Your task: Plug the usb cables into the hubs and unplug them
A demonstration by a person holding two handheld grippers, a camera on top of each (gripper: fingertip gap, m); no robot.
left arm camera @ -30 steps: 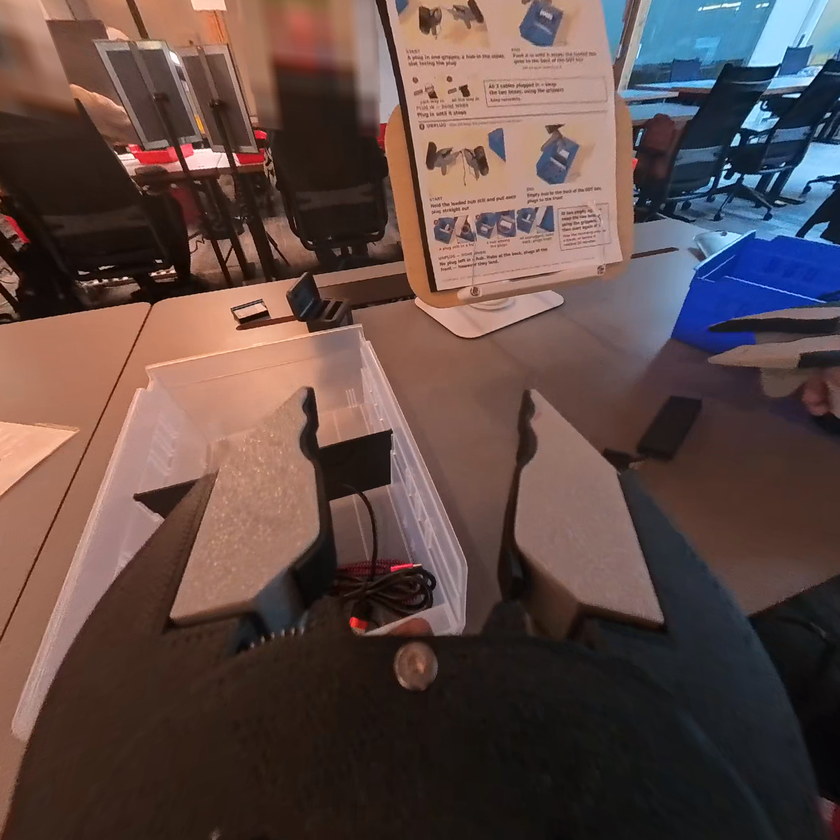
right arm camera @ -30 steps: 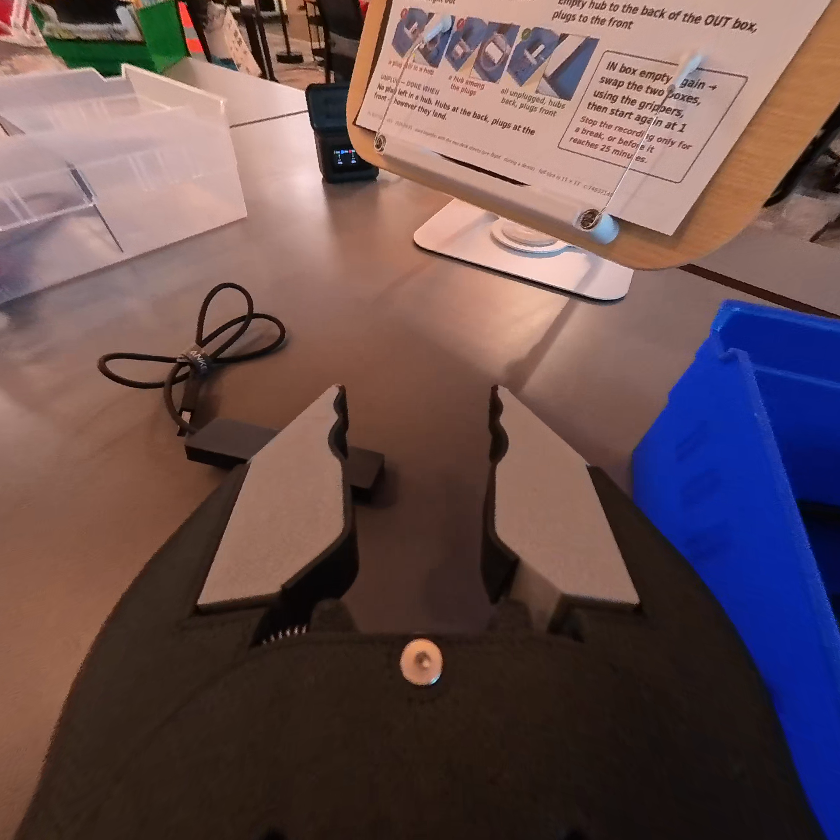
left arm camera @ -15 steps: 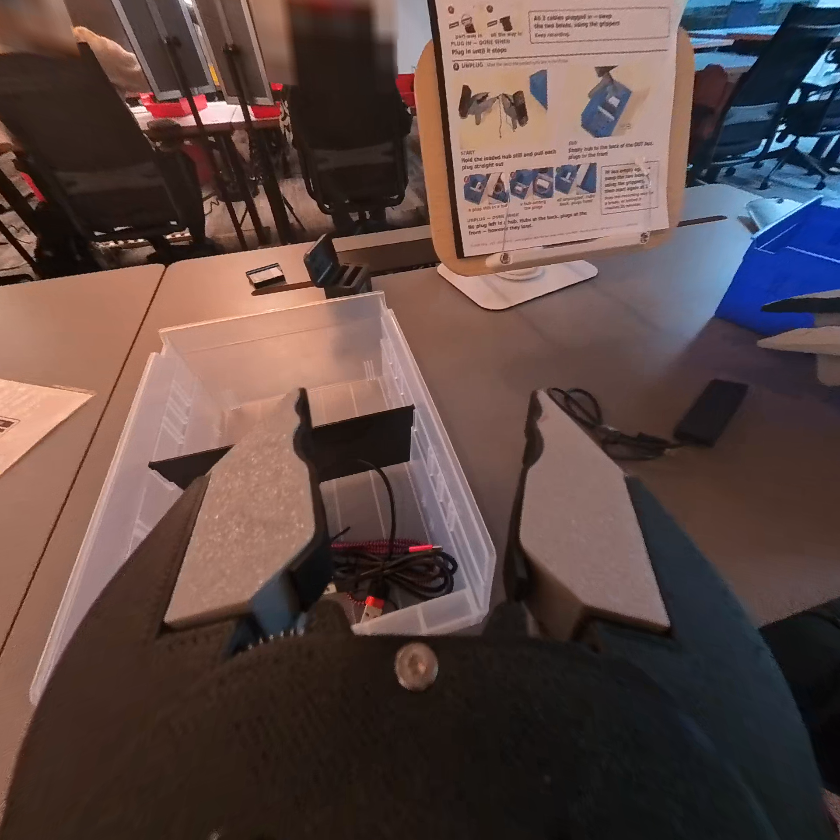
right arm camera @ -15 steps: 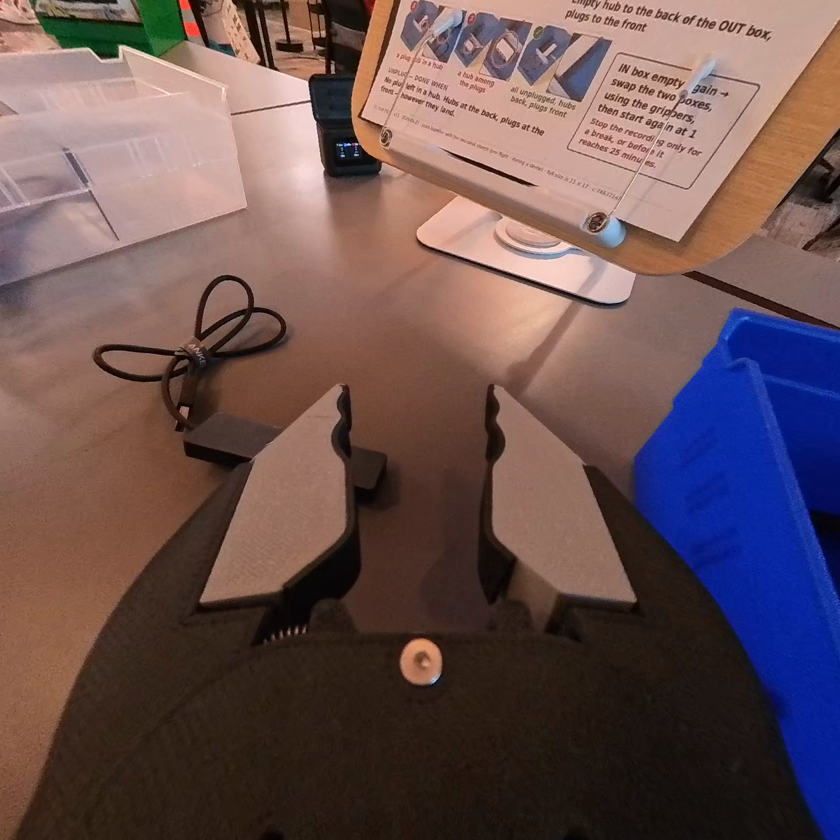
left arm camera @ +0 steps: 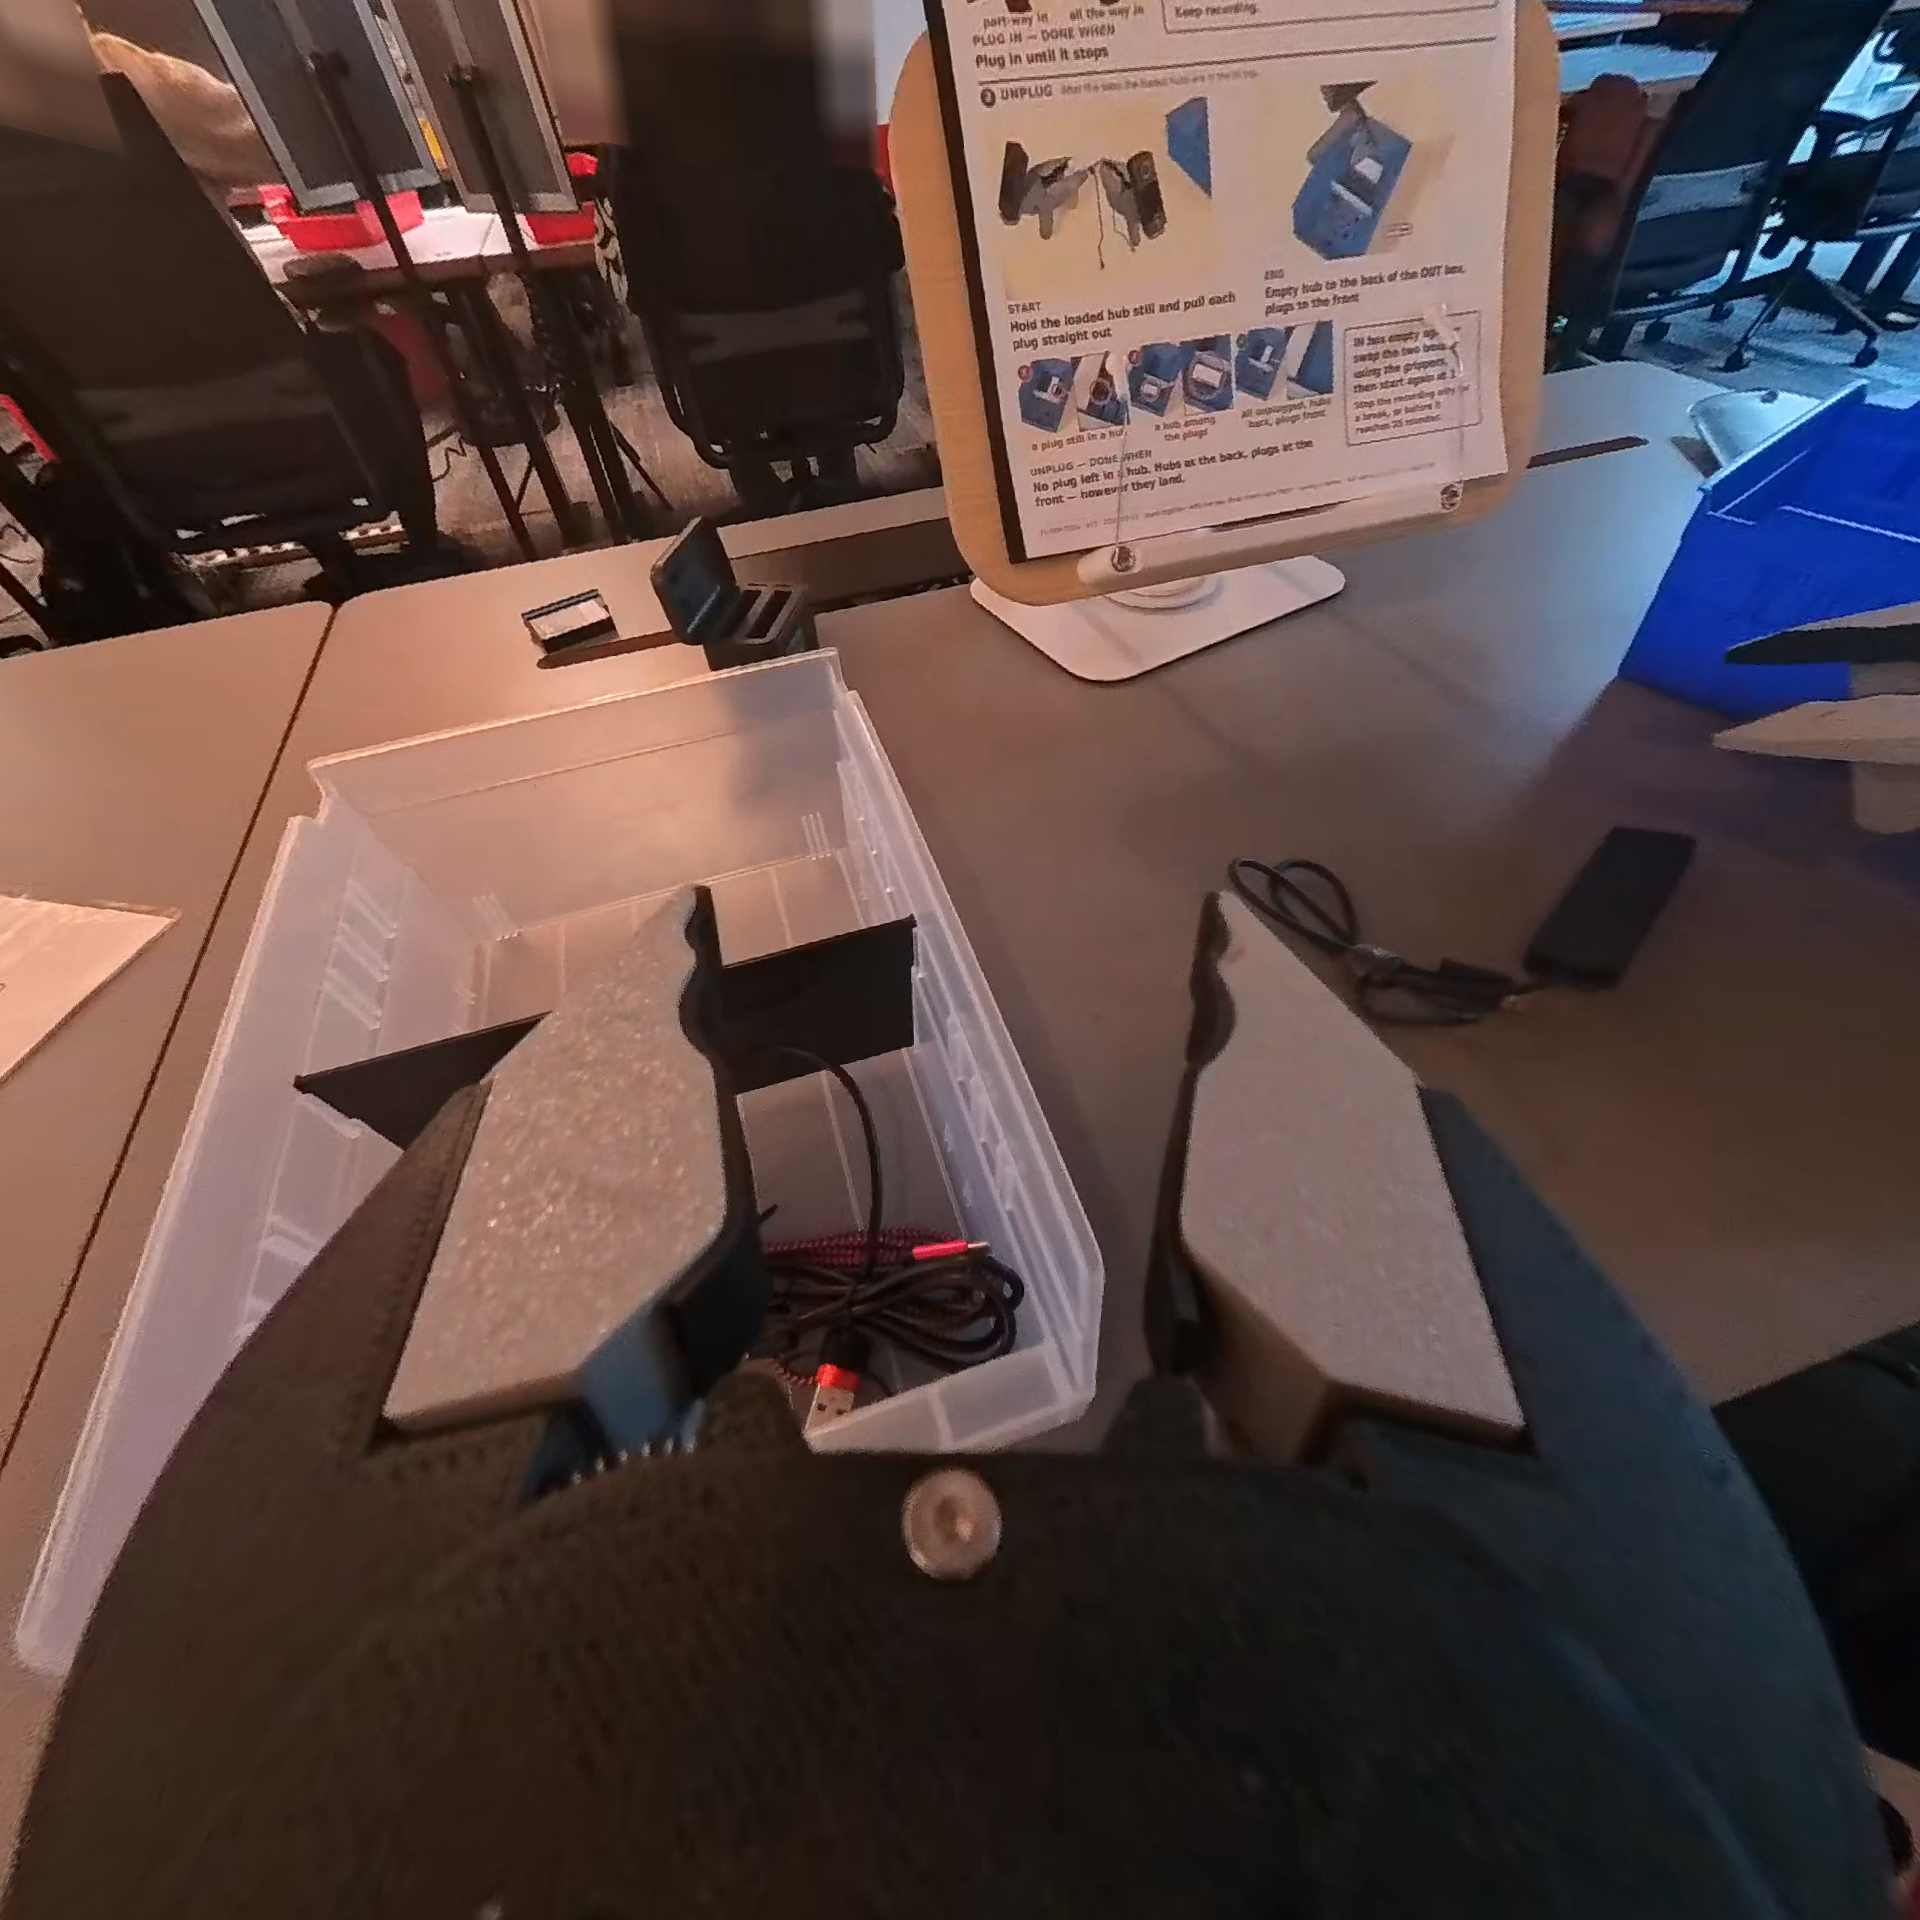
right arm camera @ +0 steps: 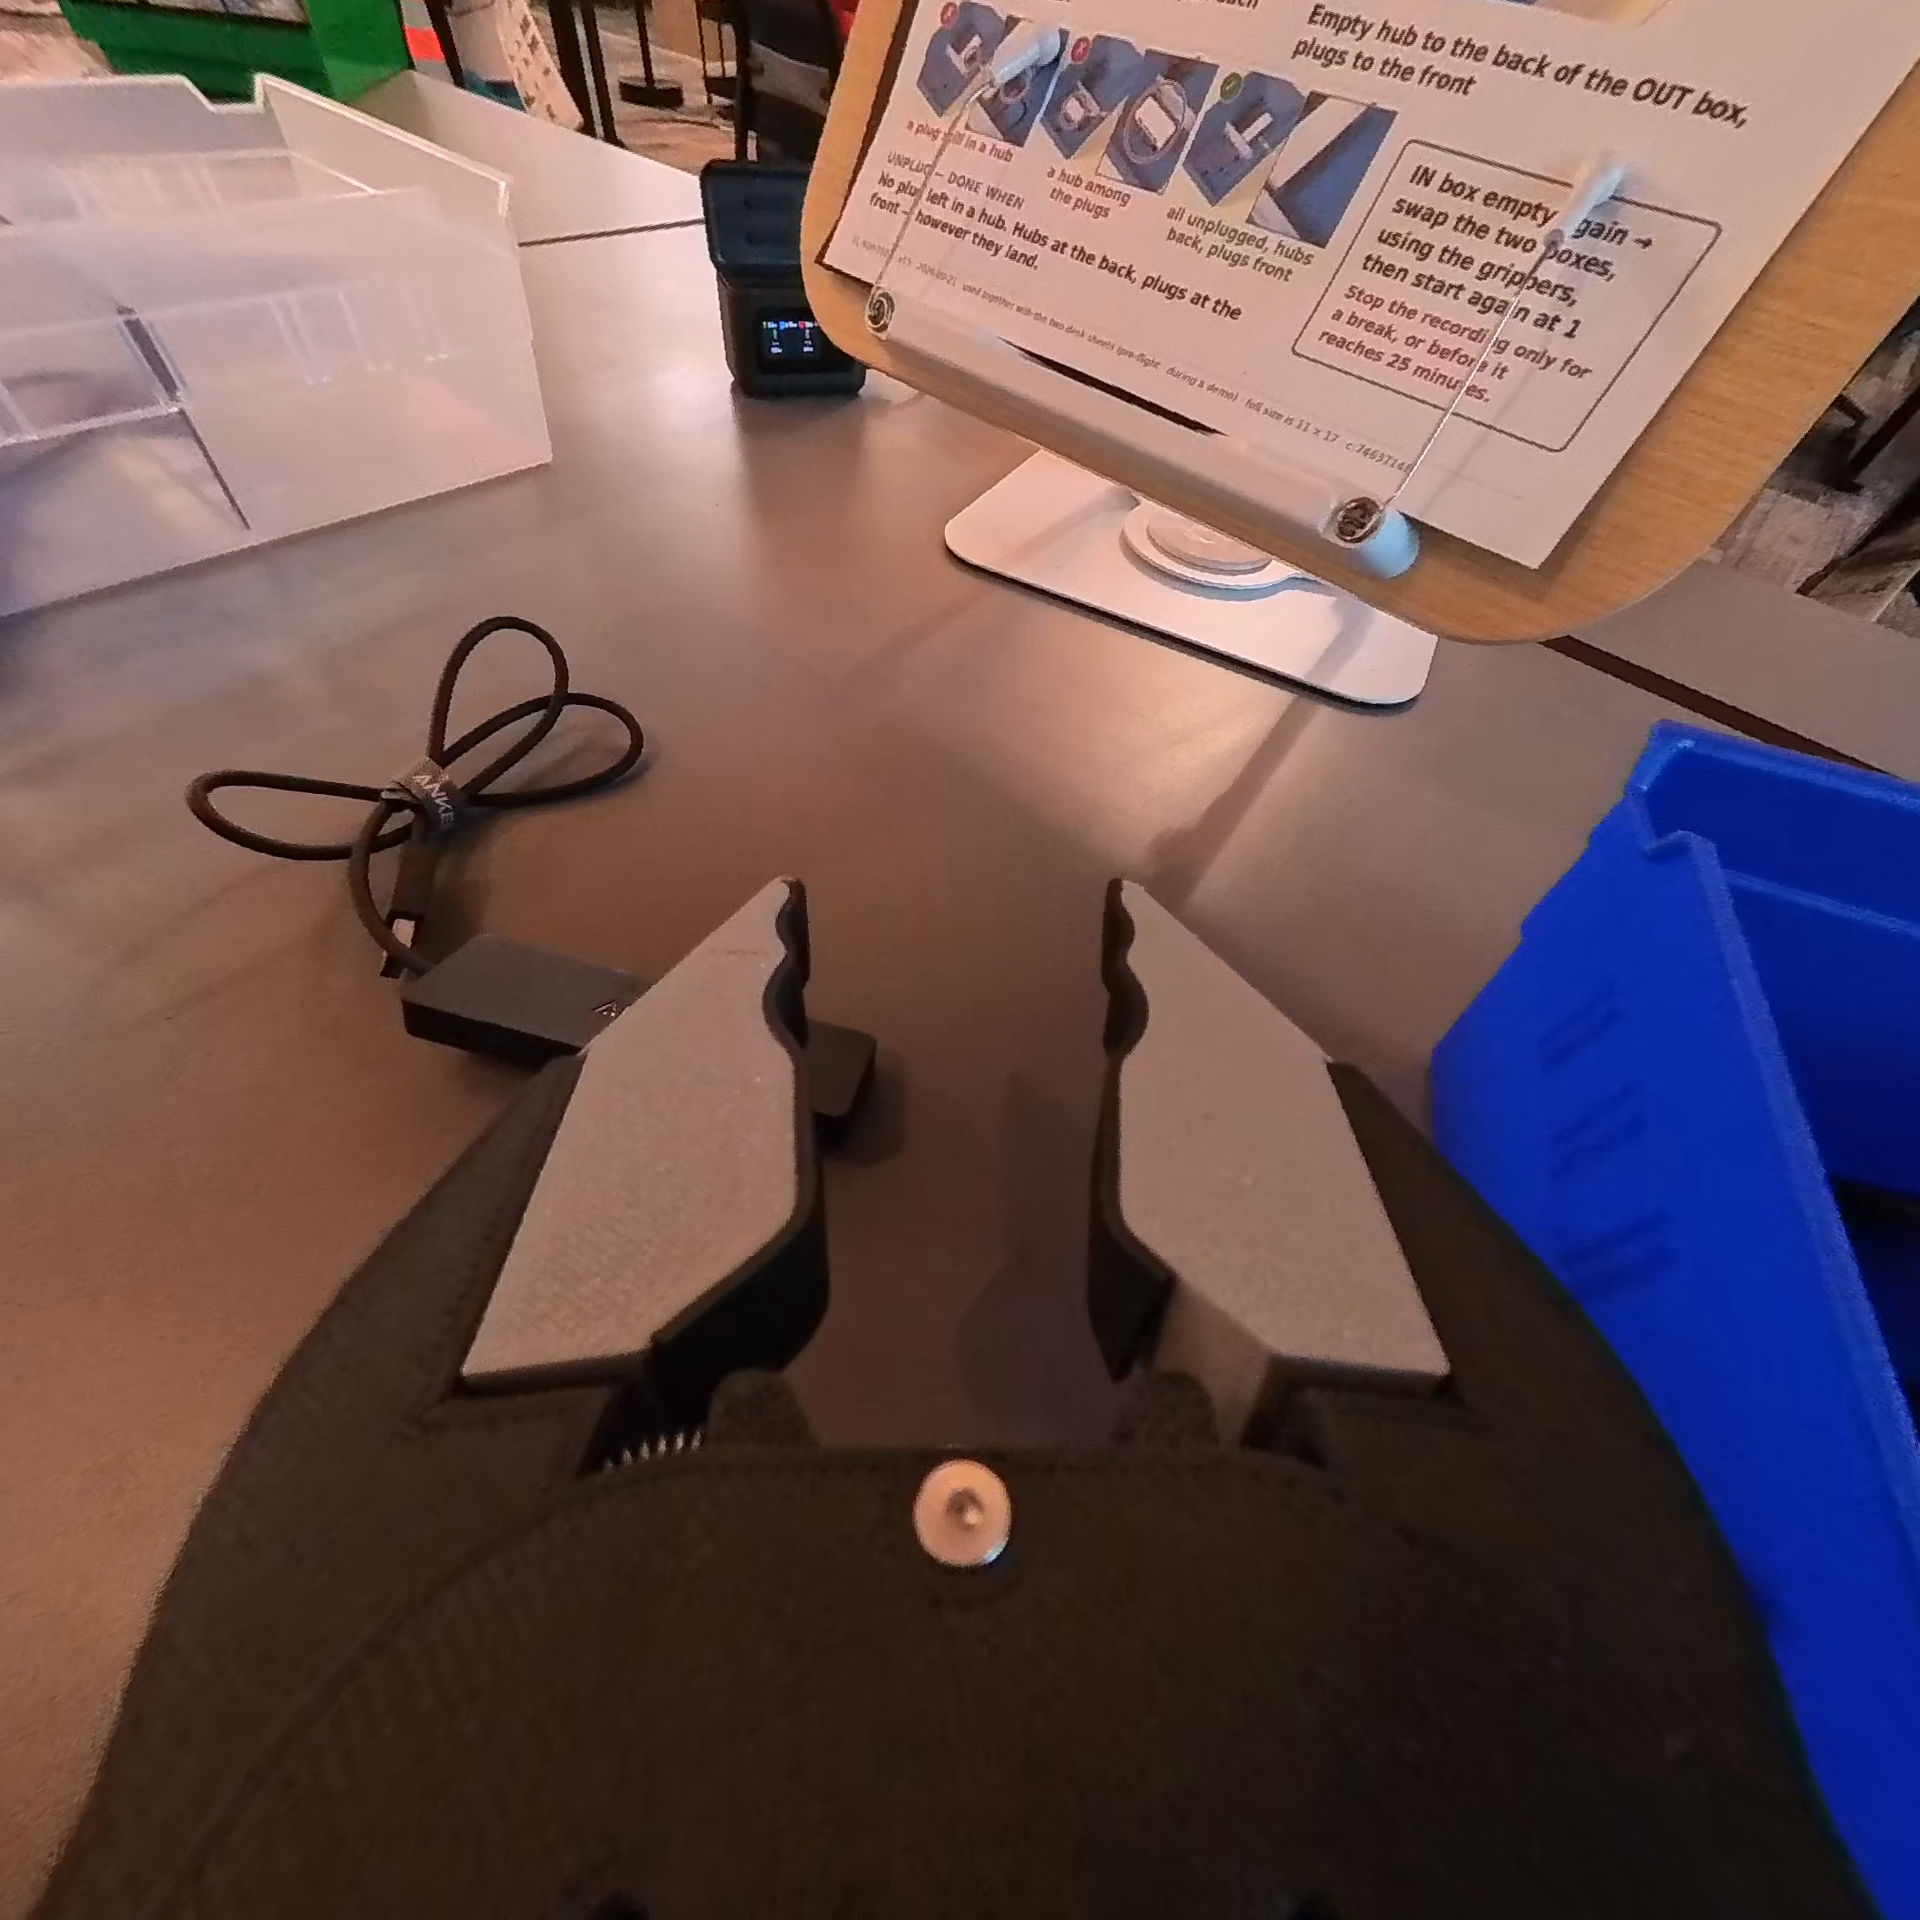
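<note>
Fig.: Grey table (right arm camera: 935, 748) w/ clear bin (left arm camera: 987, 1039) at left, blue bin (right arm camera: 1662, 1143) at right, instruction sheet (right arm camera: 1299, 208) on stand behind; writing present, not reproduced. Left gripper (left arm camera: 951, 956) was spread wide, empty, over red/black cables (left arm camera: 894, 1288) in the bin's front section. Right gripper (right arm camera: 951, 935) was parted, empty, above black hub (right arm camera: 509, 1003), its branded strap binding the lead. Risk: tangled cables could lift together; the hub might skid.

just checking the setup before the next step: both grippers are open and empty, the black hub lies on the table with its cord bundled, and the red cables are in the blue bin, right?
Not quite: the red cables lie in the clear bin, not the blue bin, as the left wrist view shows. The rest holds: left gripper and right gripper are open and empty, and the black hub lies on the table with its cord bundled.
</note>
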